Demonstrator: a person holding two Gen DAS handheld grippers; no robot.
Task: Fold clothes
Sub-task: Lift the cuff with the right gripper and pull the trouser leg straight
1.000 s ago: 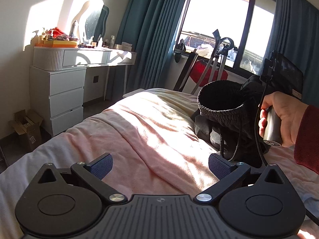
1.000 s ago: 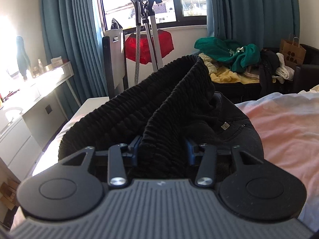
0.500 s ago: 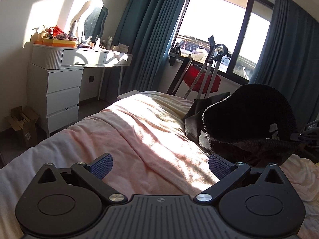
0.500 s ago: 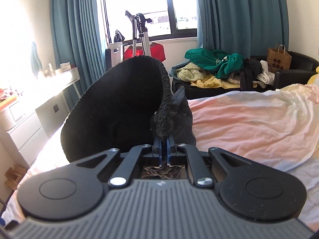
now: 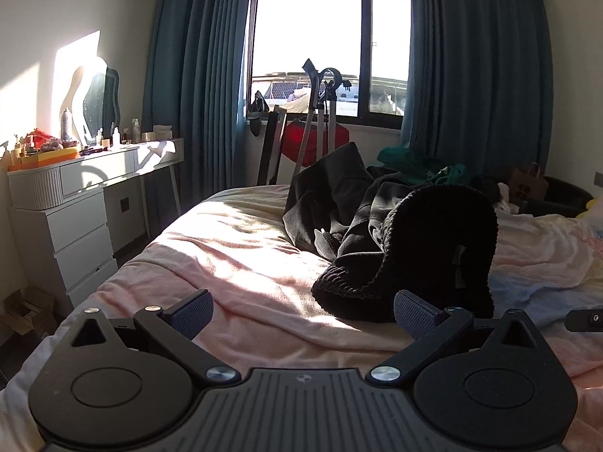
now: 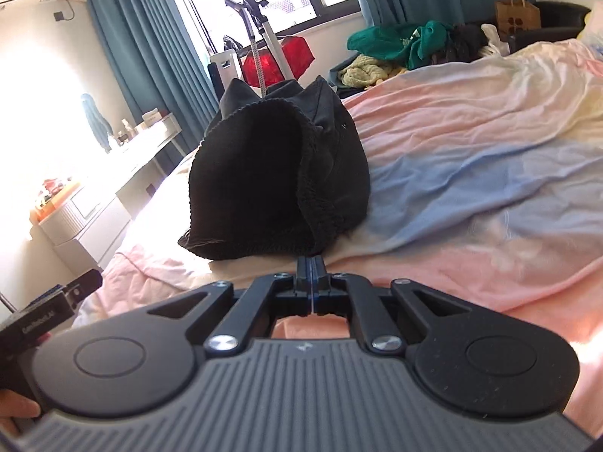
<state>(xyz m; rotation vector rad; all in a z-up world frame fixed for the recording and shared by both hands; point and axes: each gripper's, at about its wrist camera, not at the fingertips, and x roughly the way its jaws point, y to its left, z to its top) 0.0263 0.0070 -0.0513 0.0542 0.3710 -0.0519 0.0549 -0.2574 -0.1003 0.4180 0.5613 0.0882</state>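
Note:
A black garment with a ribbed elastic waistband lies bunched on the pink bed sheet, right of centre in the left wrist view. My left gripper is open and empty, low over the sheet, its right pad beside the waistband. In the right wrist view the same garment stands in a heap just ahead. My right gripper is shut on the waistband's near edge, pinned low against the bed.
A white dresser with bottles stands left of the bed. A clothes steamer and red item stand by the window. A chair piled with clothes and a paper bag are beyond the bed.
My right gripper has closed tight on the waistband and pulled the garment down onto the bed, nearer me. The left gripper has swung right toward the window and stayed open.

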